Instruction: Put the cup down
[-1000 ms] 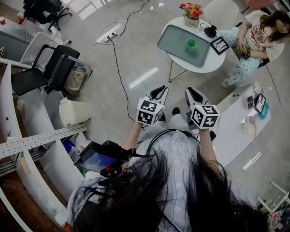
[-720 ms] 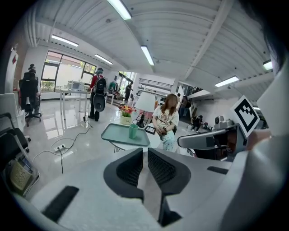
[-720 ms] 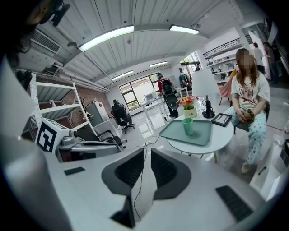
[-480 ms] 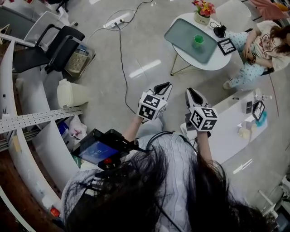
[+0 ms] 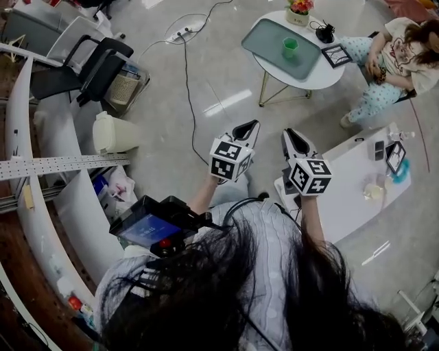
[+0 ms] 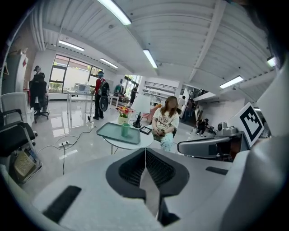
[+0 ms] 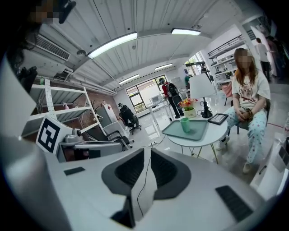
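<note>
A green cup stands upright on a teal tray on a round white table, far across the floor from me. The left gripper view shows the cup and tray well beyond the jaws. It is just as distant in the right gripper view, where the cup rests on the tray. My left gripper and right gripper are held side by side in front of the person's body. Both are shut with nothing between the jaws.
A person sits at the round table, which also carries a flower pot and a picture frame. A white desk lies right. Office chairs, a white bin, a floor cable and a curved counter stand left.
The head view has shifted, so the round table with the cup now sits higher in the frame. Both grippers stay side by side, slightly lower in the frame.
</note>
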`<state>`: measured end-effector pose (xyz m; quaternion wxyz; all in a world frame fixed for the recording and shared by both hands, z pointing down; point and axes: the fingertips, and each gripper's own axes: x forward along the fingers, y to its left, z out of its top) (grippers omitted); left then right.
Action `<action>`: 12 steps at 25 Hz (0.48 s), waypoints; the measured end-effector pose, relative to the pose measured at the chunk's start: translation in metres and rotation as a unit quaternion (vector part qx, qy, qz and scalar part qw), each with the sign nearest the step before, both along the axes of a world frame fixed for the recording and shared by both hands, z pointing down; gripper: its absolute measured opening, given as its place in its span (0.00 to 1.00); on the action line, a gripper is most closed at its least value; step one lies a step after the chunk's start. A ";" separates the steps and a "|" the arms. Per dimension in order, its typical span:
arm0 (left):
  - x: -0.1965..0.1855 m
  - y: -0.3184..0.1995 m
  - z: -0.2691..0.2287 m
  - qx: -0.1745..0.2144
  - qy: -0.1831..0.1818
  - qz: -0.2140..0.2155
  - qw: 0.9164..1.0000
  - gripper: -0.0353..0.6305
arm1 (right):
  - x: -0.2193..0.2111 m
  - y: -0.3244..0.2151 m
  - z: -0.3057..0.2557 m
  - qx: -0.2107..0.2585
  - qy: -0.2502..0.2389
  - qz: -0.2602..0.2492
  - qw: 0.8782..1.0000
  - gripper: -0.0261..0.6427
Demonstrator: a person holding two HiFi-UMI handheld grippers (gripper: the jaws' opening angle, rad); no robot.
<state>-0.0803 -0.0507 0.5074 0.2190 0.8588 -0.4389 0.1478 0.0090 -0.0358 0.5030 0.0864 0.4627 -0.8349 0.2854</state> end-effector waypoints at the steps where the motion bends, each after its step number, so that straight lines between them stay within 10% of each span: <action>1: 0.003 0.008 0.000 0.001 -0.002 -0.002 1.000 0.08 | 0.005 0.008 0.000 0.001 -0.002 0.000 1.000 0.14; 12: 0.038 0.094 0.003 0.001 -0.003 -0.027 1.000 0.08 | 0.044 0.093 -0.003 0.020 -0.011 -0.016 1.000 0.14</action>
